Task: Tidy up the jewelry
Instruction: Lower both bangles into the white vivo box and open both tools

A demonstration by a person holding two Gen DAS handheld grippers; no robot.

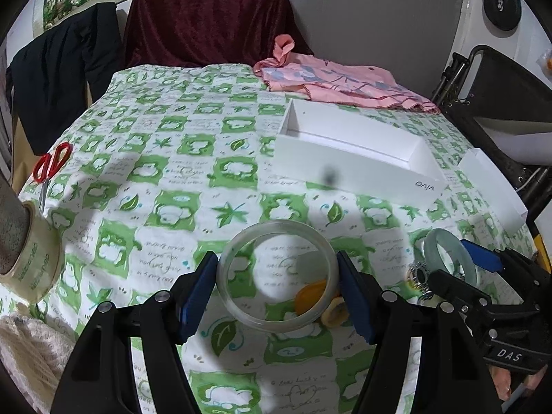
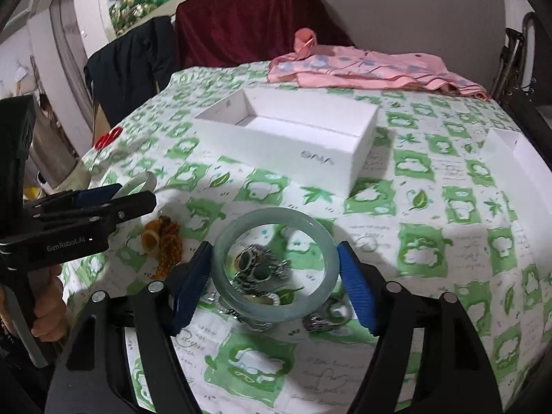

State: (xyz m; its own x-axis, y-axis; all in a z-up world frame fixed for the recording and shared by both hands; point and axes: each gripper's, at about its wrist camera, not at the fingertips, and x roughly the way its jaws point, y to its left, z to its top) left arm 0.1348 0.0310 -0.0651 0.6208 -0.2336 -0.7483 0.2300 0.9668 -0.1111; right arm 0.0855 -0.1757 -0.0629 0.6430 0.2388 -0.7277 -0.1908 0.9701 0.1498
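My left gripper [image 1: 277,284] is shut on a clear pale bangle [image 1: 238,296], held above the green-patterned tablecloth. My right gripper [image 2: 274,272] is shut on a pale green jade bangle [image 2: 324,241], held above a pile of silver rings [image 2: 255,269]; that gripper and bangle also show at the right of the left wrist view [image 1: 448,255]. Orange and amber rings [image 2: 162,241] lie on the cloth beside the left gripper [image 2: 114,200]. An open white box [image 2: 293,138] stands farther back in the middle of the table; it also shows in the left wrist view [image 1: 352,151].
A second white box [image 1: 493,186] sits at the table's right edge. A pink cloth [image 1: 331,79] lies at the back. Red scissors [image 1: 51,165] and a tape roll [image 1: 31,262] are at the left edge. A dark red draped chair [image 1: 207,17] stands behind the table.
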